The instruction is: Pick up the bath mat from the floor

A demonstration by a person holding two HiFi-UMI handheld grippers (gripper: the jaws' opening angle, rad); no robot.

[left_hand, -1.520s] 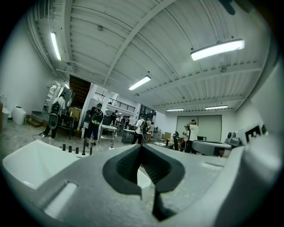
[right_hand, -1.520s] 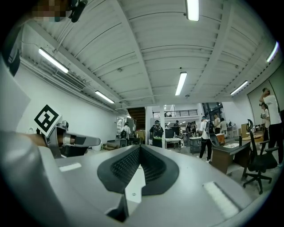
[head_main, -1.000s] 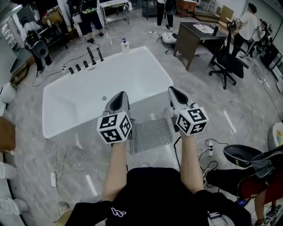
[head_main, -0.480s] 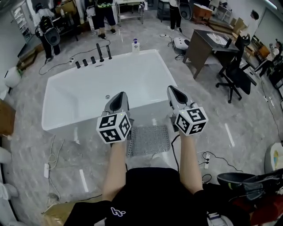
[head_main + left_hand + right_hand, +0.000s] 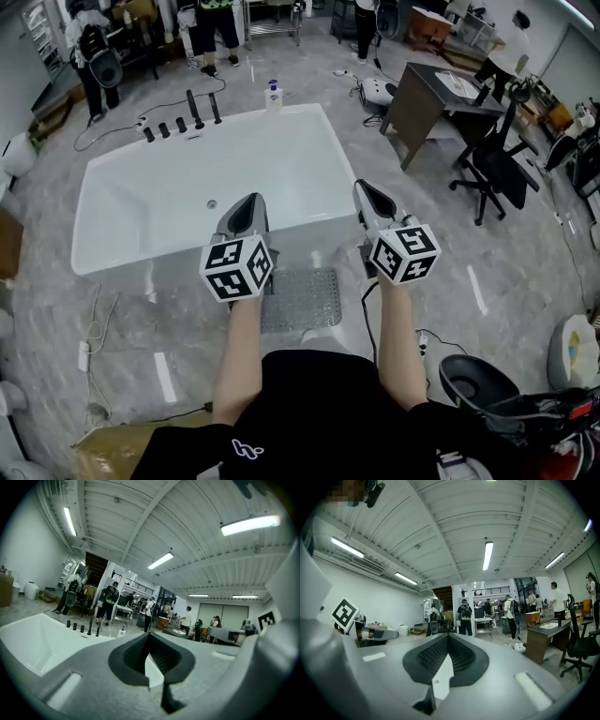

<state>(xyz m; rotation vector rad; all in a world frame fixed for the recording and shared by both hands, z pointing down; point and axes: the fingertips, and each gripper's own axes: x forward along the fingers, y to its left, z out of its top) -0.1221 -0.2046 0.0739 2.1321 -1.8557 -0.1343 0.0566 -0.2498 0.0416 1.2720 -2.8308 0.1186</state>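
A grey, bumpy bath mat [image 5: 298,300] lies flat on the marble floor against the near side of the white bathtub [image 5: 150,202]. My left gripper [image 5: 247,208] is held up in front of me, above the mat's left edge, jaws shut and empty. My right gripper [image 5: 367,193] is held level with it, to the right of the mat, also shut and empty. Both point forward over the tub. In the left gripper view the left gripper [image 5: 149,637] shows closed tips before the tub [image 5: 33,641]; the right gripper [image 5: 447,638] looks out at the room. The mat's near edge is hidden behind my body.
Black taps [image 5: 178,120] and a soap bottle [image 5: 273,95] stand on the tub's far rim. A dark desk [image 5: 431,94] and black office chair [image 5: 492,169] stand at right. Cables and a power strip [image 5: 84,354] lie on the floor at left. People stand at the back.
The head view has shifted, so the tub and mat sit further left and lower in the picture. Both grippers stay raised and shut in the same place before me.
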